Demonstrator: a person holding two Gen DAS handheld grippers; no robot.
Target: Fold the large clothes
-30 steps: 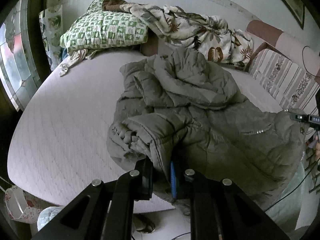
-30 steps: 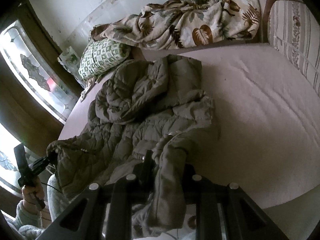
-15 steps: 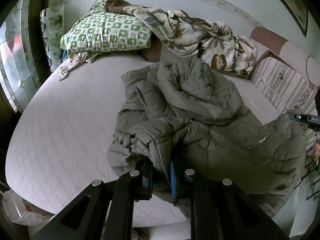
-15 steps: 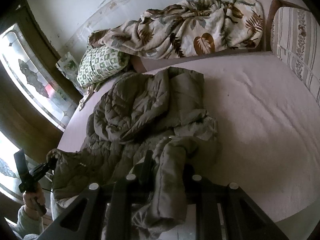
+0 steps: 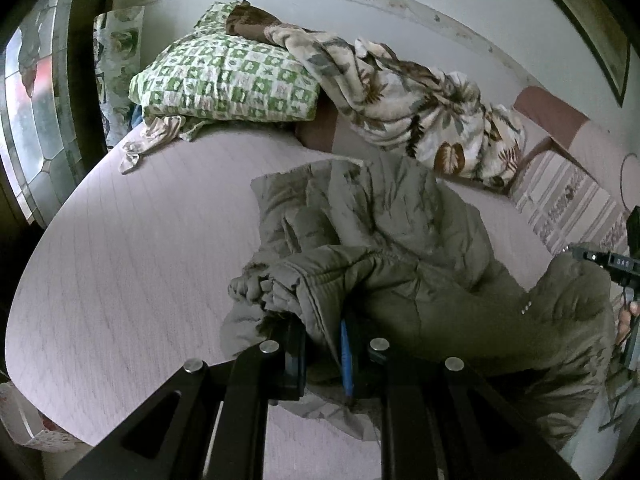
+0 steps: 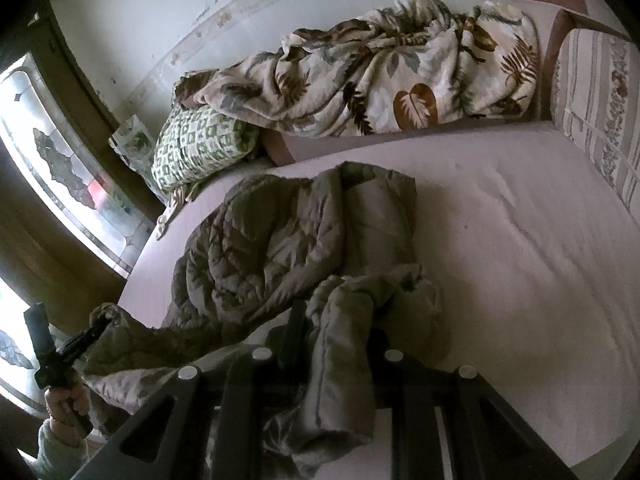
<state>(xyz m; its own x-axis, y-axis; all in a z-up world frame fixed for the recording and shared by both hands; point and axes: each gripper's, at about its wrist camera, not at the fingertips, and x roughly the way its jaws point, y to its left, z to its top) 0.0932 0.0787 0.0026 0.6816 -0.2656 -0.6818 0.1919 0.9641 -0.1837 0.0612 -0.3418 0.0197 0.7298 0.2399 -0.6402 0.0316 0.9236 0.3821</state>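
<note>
The coat [image 5: 400, 248] lies crumpled on the bed [image 5: 140, 260], its near edge lifted. The left tool [image 5: 324, 344] pinches a bunched edge of the coat. The right tool [image 6: 332, 340] pinches another thick fold. A pillow [image 5: 228, 80] and blanket [image 6: 380, 68] lie behind, near the wall.

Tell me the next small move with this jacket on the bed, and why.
Probably carry both held edges forward over the jacket toward the pillow. The left gripper and right gripper are each shut on its near hem, lifted off the bed, while the far half lies bunched, so laying the near half over it would make the fold.
</note>
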